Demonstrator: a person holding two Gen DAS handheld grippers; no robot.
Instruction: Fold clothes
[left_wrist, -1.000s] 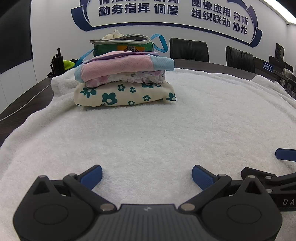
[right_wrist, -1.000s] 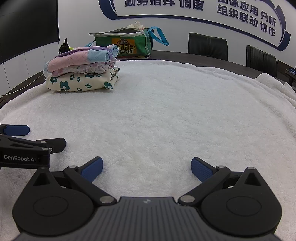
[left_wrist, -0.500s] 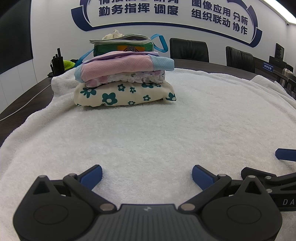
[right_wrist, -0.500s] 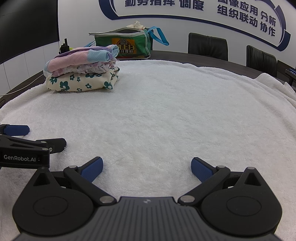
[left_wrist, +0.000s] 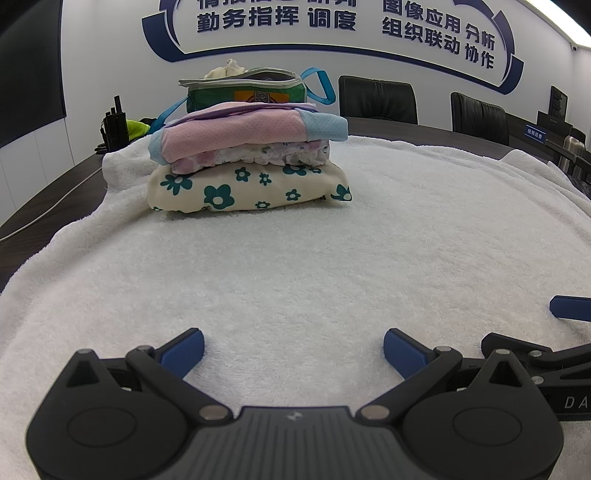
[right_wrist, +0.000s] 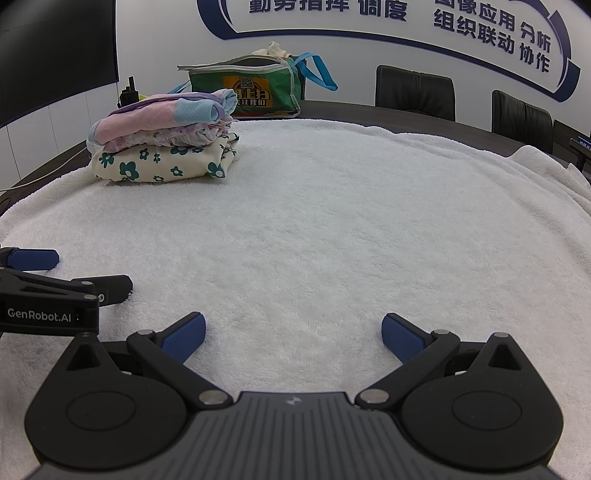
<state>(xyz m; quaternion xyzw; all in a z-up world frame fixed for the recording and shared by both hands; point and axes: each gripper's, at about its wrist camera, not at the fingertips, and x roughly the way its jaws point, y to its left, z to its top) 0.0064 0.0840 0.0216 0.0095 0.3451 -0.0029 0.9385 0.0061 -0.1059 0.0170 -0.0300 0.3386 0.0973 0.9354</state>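
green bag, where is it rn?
On the dark table past the white towel's far edge, right behind the folded clothes stack, far left in both views.

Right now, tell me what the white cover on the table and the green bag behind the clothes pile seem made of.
White fluffy table cover: looks like terry or fleece, matte, with a nubby looped pile.
Green bag with blue handles: probably woven plastic, with a slight sheen, stiff creased sides and a printed panel.

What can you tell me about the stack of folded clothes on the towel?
The stack of folded clothes holds three soft garments: a cream one with teal flowers at the bottom, a frilly pale floral one in the middle, and a pink one with light-blue edging on top. It sits level on the white towel, far left, in front of the green bag; neither gripper touches it.
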